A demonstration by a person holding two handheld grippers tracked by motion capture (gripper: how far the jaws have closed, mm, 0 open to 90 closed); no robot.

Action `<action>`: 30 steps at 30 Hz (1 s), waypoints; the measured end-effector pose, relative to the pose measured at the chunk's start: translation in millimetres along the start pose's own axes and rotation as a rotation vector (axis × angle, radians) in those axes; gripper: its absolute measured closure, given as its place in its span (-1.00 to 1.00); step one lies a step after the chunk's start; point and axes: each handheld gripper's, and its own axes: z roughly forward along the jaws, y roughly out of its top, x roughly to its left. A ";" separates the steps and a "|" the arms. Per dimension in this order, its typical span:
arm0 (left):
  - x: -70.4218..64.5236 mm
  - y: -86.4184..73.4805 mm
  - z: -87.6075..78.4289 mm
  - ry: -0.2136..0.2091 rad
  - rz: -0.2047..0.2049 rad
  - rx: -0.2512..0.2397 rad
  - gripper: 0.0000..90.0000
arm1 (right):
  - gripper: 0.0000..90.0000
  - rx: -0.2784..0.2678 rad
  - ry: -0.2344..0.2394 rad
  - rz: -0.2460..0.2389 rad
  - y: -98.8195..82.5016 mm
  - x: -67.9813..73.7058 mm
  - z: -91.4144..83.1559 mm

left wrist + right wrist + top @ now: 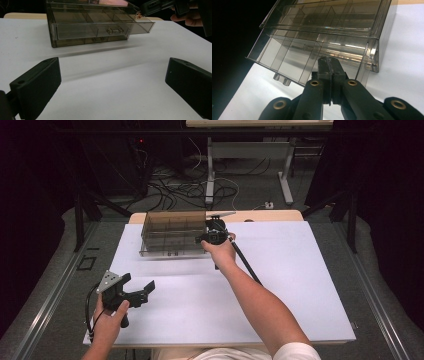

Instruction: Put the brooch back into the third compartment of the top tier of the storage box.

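Nearest the person, at the front left corner of the white table (280, 285), the left hand (107, 320) holds the left gripper (141, 290) just above the surface. Its 2 black jaws stand wide apart with nothing between them; in the left gripper view they frame bare white tabletop, 1 at each lower corner.

Farther out, the right forearm (260, 305) reaches diagonally across the table toward its far edge. A black cable (247, 265) trails back from the right gripper along the arm's right side.

At the end of that reach, the right gripper (216, 231) sits at the right end of a smoky transparent drawer box (172, 232), which stands near the far edge of the table, left of centre. In the right gripper view the 2 jaws are pressed together, tips (329, 65) over the rightmost compartment of the pulled-out drawer (294, 60). In the left gripper view a tiny copper-coloured object (138, 16) sits at those jaw tips, just above the drawer's right rear corner; it seems to be pinched there, though it is too small to identify.

The drawer (100, 28) juts out toward the person from the top of the box, split by clear dividers into several compartments.

Beyond the table, cables (185, 190) sprawl over the floor.
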 end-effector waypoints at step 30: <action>-1.5 0.1 -0.1 -0.011 0.005 0.002 -0.99 | 0.08 -0.054 -0.022 -0.040 3.0 -3.0 -17.9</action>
